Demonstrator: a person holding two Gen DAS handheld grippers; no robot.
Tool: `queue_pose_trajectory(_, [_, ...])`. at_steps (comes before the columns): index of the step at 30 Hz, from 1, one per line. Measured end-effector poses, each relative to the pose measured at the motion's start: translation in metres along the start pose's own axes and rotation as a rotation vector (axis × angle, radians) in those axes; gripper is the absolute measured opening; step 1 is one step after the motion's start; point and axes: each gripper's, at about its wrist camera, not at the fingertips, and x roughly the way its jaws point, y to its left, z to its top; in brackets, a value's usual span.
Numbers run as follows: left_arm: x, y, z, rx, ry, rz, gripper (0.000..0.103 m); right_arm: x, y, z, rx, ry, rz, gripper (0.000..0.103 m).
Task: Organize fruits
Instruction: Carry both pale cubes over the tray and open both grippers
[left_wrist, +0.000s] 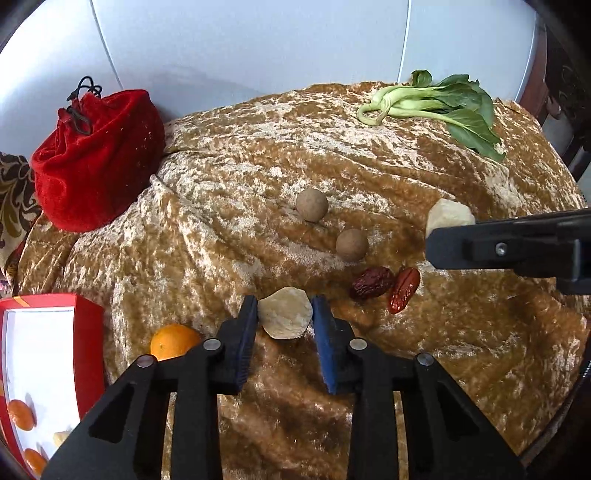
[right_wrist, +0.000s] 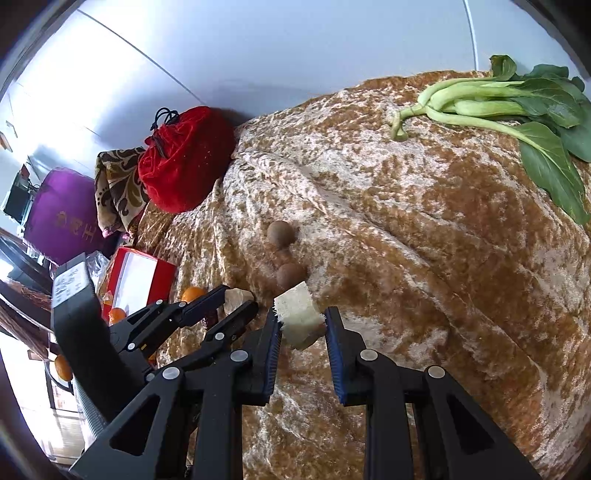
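Note:
My left gripper (left_wrist: 284, 308) is shut on a pale, flat fruit piece (left_wrist: 285, 318) that lies low over the golden velvet cloth (left_wrist: 240, 229). In the right wrist view my right gripper (right_wrist: 301, 321) is shut on a white, fibrous fruit chunk (right_wrist: 295, 314), held just above the cloth. That chunk (left_wrist: 448, 218) also shows in the left wrist view at the tip of the right gripper's fingers (left_wrist: 480, 247). Loose on the cloth lie two round brown fruits (left_wrist: 312, 205) (left_wrist: 351, 244), two red dates (left_wrist: 371, 282) (left_wrist: 404, 290) and an orange (left_wrist: 173, 341).
A red box (left_wrist: 88, 332) with a white inside stands at the left edge and holds oranges and a pale piece. At the back left sits a red velvet drawstring pouch (left_wrist: 96, 158). A bok choy (left_wrist: 436, 107) lies at the back right. White wall panels stand behind.

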Motion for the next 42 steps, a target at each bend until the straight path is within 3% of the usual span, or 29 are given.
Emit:
queue_pose_trajectory(9, [-0.045, 0.042, -0.003, -0.092, -0.052, 0.044, 0.028, 0.008, 0.021, 0.000, -0.022, -0.010, 0.018, 0.024])
queue_pose_trajectory(18, [-0.092, 0.131, -0.029, -0.334, -0.082, 0.184, 0.028, 0.021, 0.080, -0.008, -0.149, -0.044, 0.089, 0.024])
queue_pose_trajectory(24, [-0.091, 0.169, -0.050, -0.469, -0.026, 0.218, 0.028, 0.040, 0.137, -0.021, -0.262, -0.040, 0.167, 0.024])
queue_pose_trajectory(31, [-0.088, 0.188, -0.069, -0.518, 0.019, 0.227, 0.028, 0.056, 0.197, -0.041, -0.384, -0.034, 0.252, 0.024])
queue_pose_trajectory(42, [-0.080, 0.211, -0.084, -0.615, 0.069, 0.260, 0.028, 0.084, 0.230, -0.068, -0.509, 0.026, 0.257, 0.024])
